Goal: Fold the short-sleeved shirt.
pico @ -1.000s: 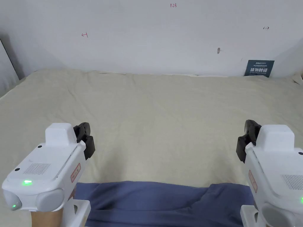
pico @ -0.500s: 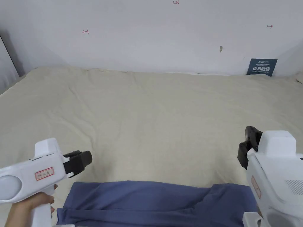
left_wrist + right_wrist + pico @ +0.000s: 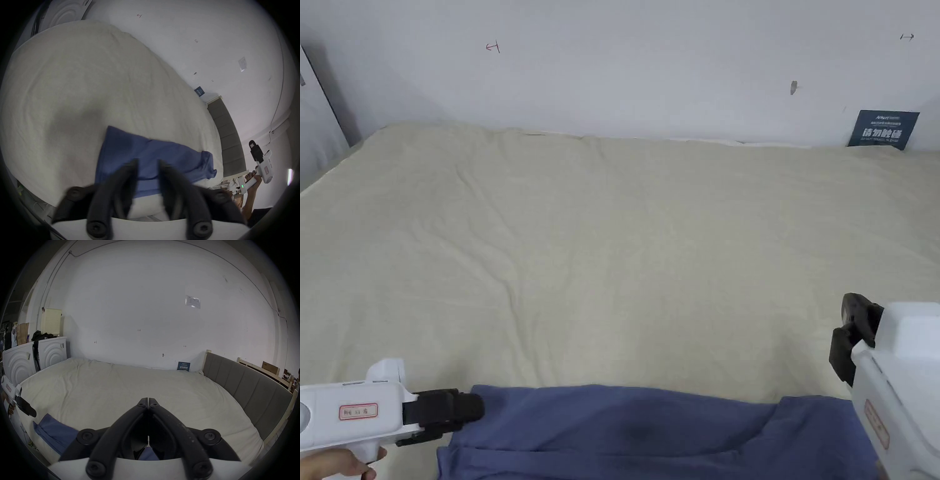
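A blue short-sleeved shirt [image 3: 637, 431] lies in a wrinkled strip along the near edge of the beige bed [image 3: 612, 250]. It also appears in the left gripper view [image 3: 146, 154] and the right gripper view [image 3: 53, 431]. My left gripper [image 3: 472, 406] lies on its side, pointing right, its tip at the shirt's left corner. In its own view the left gripper [image 3: 148, 162] stands open a little, above the cloth and holding nothing. My right gripper [image 3: 853, 340] hovers over the bed beyond the shirt's right end. Its jaws [image 3: 148, 399] are shut and empty.
The bed sheet stretches wide behind the shirt to a white wall [image 3: 644, 69]. A grey padded headboard [image 3: 246, 386] runs along the bed's right side. White cabinets [image 3: 32, 360] with bags on top stand at the left. A small blue sign [image 3: 883, 129] leans on the wall.
My left gripper has dropped, rolled onto its side and come to the shirt's left corner. The right gripper sits a little lower. The head camera has tilted and shifted.
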A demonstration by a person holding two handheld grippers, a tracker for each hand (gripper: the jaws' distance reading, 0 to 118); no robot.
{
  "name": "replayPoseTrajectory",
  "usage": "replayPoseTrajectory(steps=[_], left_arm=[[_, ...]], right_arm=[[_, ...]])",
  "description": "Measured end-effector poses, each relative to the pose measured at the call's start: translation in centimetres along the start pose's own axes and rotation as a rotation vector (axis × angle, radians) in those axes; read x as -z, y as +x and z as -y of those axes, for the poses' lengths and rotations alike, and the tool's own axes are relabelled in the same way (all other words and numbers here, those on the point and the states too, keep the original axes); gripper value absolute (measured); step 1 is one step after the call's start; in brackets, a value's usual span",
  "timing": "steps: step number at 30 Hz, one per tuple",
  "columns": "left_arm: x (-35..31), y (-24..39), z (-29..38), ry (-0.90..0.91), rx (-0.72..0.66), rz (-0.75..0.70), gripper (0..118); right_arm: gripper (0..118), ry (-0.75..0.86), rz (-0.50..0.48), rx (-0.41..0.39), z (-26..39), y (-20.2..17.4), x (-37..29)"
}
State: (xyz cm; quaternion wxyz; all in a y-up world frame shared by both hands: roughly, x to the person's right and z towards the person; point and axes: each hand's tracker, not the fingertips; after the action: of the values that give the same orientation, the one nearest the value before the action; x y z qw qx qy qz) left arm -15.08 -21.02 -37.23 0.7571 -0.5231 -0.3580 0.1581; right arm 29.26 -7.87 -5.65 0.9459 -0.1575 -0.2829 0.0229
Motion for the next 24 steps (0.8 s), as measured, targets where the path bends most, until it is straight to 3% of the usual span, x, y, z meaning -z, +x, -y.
replayPoseTrajectory(steps=[1, 2, 7, 13, 15, 17, 21, 23, 24], left_arm=[[0.6, -0.4, -0.1, -0.019, -0.007, -0.005, 96], [1.3, -0.8, -0.1, -0.035, -0.015, -0.027, 107], [3.4, -2.7, -0.4, -0.044, -0.033, -0.111, 107], [4.3, -3.6, -0.5, -0.054, -0.075, -0.073, 104], [4.2, -3.2, -0.6, -0.049, -0.078, -0.077, 91], [4.4, -3.0, -0.5, -0.050, -0.049, -0.109, 62], [4.6, -3.1, -0.4, -0.050, -0.043, -0.123, 45], [4.7, -3.2, -0.3, -0.054, -0.054, -0.128, 16], [5.0, -3.1, -0.1, -0.062, -0.047, -0.133, 14]], right_arm=[[1, -0.007, 0.001, -0.003, 0.1, -0.1, 0.3], [1, -0.016, 0.002, -0.006, 0.2, -0.2, 0.6], [1, -0.051, 0.008, -0.013, 0.8, -0.4, 1.8], [1, -0.076, 0.008, -0.027, 1.1, -0.5, 2.6], [1, -0.082, 0.005, -0.022, 1.2, -0.4, 2.8], [2, -0.088, 0.003, -0.013, 1.3, -0.3, 2.9], [2, -0.090, 0.002, -0.007, 1.4, -0.2, 2.7], [2, -0.089, -0.002, 0.001, 1.4, 0.0, 2.6], [2, -0.089, -0.003, 0.006, 1.4, 0.0, 2.6]])
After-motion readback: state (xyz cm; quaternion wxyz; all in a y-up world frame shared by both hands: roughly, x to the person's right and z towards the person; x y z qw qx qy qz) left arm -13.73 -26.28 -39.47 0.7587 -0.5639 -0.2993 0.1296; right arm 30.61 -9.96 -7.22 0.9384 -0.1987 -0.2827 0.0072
